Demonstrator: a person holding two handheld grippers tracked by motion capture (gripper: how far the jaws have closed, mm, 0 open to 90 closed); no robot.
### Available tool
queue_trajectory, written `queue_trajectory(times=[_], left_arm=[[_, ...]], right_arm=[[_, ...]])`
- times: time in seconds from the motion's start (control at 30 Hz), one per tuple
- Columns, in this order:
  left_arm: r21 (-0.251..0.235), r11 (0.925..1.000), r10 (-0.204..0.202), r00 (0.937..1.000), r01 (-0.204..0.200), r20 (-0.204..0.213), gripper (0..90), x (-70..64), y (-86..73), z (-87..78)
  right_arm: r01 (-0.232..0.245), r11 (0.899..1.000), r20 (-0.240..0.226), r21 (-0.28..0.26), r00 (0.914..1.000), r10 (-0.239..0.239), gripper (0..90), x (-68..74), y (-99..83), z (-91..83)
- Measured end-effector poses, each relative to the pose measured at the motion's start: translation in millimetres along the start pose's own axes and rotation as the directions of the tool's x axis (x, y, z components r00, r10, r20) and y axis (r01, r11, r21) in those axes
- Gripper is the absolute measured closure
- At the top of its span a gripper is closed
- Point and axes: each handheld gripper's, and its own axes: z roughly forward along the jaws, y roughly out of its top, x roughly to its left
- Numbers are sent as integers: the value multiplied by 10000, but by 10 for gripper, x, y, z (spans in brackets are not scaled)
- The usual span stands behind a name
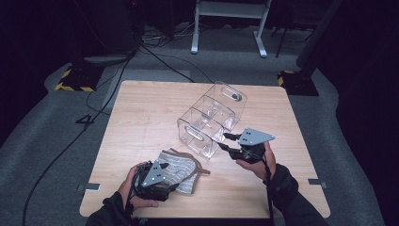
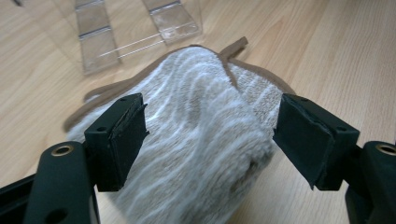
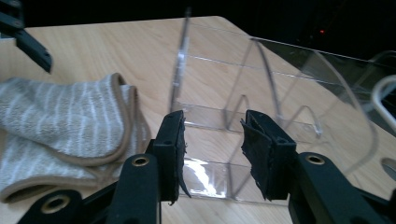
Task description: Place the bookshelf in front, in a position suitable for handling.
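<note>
1. Jaws first: the left gripper (image 2: 208, 140) stood wide open, straddling the folded towel (image 2: 201, 135) without pinching it.
2. The towel, grey-striped with a tan border, lay on the counter (image 1: 136, 113) at the near edge, right under that gripper.
3. The right gripper (image 3: 212, 149), jaws partly open and empty, faced the clear bin (image 3: 261, 93) just beyond; the bin lay tipped, slanting away up-right.
</note>
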Motion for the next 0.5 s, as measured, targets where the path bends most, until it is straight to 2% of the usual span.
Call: queue_trajectory(times=[0.03,0.07,0.1,0.13,0.2,0.27,0.33,0.4,0.43,0.5], left_arm=[[-104,9999,-60,9999,59,-107,254,27,-8,-45],[-40,9999,-121,9992,120,-383,302,78,-32,-90],[-40,9999,-121,9992,120,-383,316,78,-32,-90],[29,9998,-176,9983,178,-549,316,105,-52,-90],[165,9993,-327,9979,337,-566,355,156,-103,-62],[454,9984,-302,9970,335,-710,384,193,-152,2],[571,9976,-358,9979,388,-538,410,217,-179,58],[690,9969,-364,9989,384,-293,421,201,-188,114],[781,9965,-279,9995,291,-152,424,186,-187,146],[926,9955,-173,9998,180,-85,424,144,-180,206]], right_arm=[[-129,9999,109,-63,9999,130,591,-39,-17,-25],[-268,9996,407,-127,9988,273,594,-133,-51,-67],[-268,9996,407,-127,9988,273,594,-133,-51,-67],[-354,9993,596,-129,9976,361,599,-178,-66,-74],[-485,9988,909,-58,9947,489,600,-266,-103,-66],[-379,9992,1425,157,9892,353,605,-361,-141,-33],[-811,9966,1678,159,9828,773,609,-506,-207,9],[-910,9953,2014,346,9761,822,607,-583,-237,45],[-921,9954,2126,266,9735,844,607,-620,-254,62],[-1138,9929,2033,343,9735,1045,599,-690,-265,111]])
